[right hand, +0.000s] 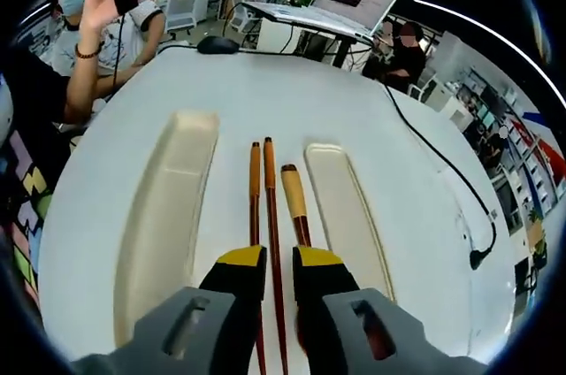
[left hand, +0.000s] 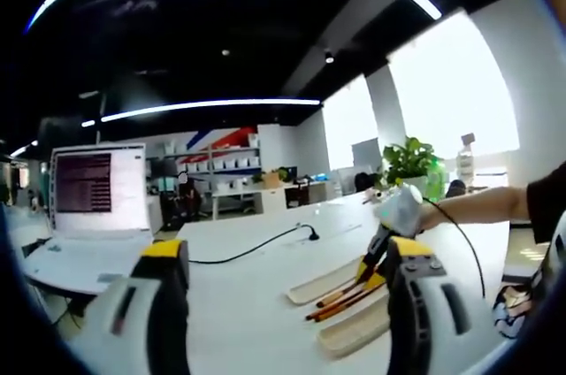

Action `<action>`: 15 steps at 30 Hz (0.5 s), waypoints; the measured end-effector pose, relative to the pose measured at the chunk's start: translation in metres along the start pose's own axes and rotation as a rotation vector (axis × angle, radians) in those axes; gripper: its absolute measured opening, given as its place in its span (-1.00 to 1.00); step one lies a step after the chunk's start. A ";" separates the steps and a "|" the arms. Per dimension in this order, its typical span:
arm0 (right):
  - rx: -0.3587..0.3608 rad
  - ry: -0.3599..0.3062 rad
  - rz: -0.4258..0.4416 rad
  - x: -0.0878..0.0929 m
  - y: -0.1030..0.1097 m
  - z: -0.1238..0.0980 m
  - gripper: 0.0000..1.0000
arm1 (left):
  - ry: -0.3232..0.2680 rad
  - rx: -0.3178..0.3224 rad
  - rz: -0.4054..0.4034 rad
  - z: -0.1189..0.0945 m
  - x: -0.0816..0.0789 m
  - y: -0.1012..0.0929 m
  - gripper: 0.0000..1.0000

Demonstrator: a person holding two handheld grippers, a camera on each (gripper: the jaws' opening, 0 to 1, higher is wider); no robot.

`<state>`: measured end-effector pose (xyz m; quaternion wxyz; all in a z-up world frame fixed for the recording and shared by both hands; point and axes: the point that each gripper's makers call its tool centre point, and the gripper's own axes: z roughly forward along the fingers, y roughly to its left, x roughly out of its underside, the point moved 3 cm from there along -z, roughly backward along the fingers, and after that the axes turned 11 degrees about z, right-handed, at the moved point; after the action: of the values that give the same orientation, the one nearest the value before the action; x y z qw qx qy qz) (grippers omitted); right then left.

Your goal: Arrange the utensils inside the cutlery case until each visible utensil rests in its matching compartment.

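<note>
Right gripper (right hand: 278,271) hovers low over the chopsticks (right hand: 268,216), jaws narrow, straddling one stick but not clamped, lined up along it for a pickup. Chopsticks and spoon (right hand: 295,202) lie on the desk (right hand: 292,101) between the two case halves (right hand: 168,216), uncased. Left gripper (left hand: 283,291) held back, jaws wide, empty.

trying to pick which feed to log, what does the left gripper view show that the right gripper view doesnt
Left gripper view alone: a green potted plant by bright windows and the right tongs reaching down to the utensils.

Right gripper view alone: a black computer mouse and the long cream case halves seen from above, with the utensils lying between them on the table.

Both: the white table, open laptop, black cable and brown wooden utensils.
</note>
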<state>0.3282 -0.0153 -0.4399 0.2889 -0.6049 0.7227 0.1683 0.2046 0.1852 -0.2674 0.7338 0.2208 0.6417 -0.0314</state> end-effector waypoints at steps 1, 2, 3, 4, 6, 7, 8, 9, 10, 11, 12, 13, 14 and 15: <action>-0.009 0.009 0.003 0.001 0.000 0.002 -0.79 | 0.005 -0.002 0.001 0.000 0.001 0.000 0.95; -0.013 0.016 0.002 0.001 -0.001 0.003 -0.81 | 0.012 -0.003 0.005 0.000 0.002 0.001 0.93; -0.017 0.025 -0.004 0.002 -0.001 0.003 -0.83 | 0.017 -0.003 0.011 0.000 0.003 0.001 0.91; -0.018 0.030 -0.010 0.003 0.000 0.004 -0.85 | 0.021 -0.004 0.015 0.000 0.004 0.001 0.90; -0.027 0.040 -0.016 0.004 0.000 0.006 -0.87 | 0.024 -0.005 0.020 0.000 0.004 0.000 0.90; -0.035 0.048 -0.018 0.004 0.000 0.006 -0.87 | 0.024 -0.004 0.019 0.000 0.004 0.000 0.90; -0.039 0.057 -0.018 0.003 -0.001 0.007 -0.87 | 0.024 -0.002 0.018 0.001 0.004 0.000 0.90; -0.050 0.068 -0.018 0.002 -0.001 0.008 -0.88 | 0.025 -0.001 0.017 0.001 0.004 -0.001 0.90; -0.062 0.078 -0.013 0.002 -0.001 0.009 -0.89 | 0.027 0.000 0.018 0.001 0.005 -0.001 0.90; -0.081 0.091 0.002 0.002 0.000 0.010 -0.93 | 0.030 -0.001 0.018 0.001 0.005 -0.001 0.90; -0.086 0.092 0.009 0.000 0.000 0.011 -0.93 | 0.034 -0.002 0.020 0.002 0.006 -0.001 0.89; -0.090 0.094 0.011 -0.001 -0.001 0.012 -0.93 | 0.037 -0.003 0.021 0.002 0.006 -0.001 0.89; -0.096 0.096 0.014 -0.002 0.000 0.013 -0.93 | 0.040 -0.004 0.023 0.002 0.007 -0.001 0.89; -0.106 0.101 0.021 -0.002 0.000 0.013 -0.94 | 0.040 -0.004 0.024 0.002 0.007 -0.001 0.89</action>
<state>0.3310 -0.0060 -0.4492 0.2179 -0.6195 0.7327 0.1785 0.2074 0.1850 -0.2741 0.7215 0.2276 0.6537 -0.0167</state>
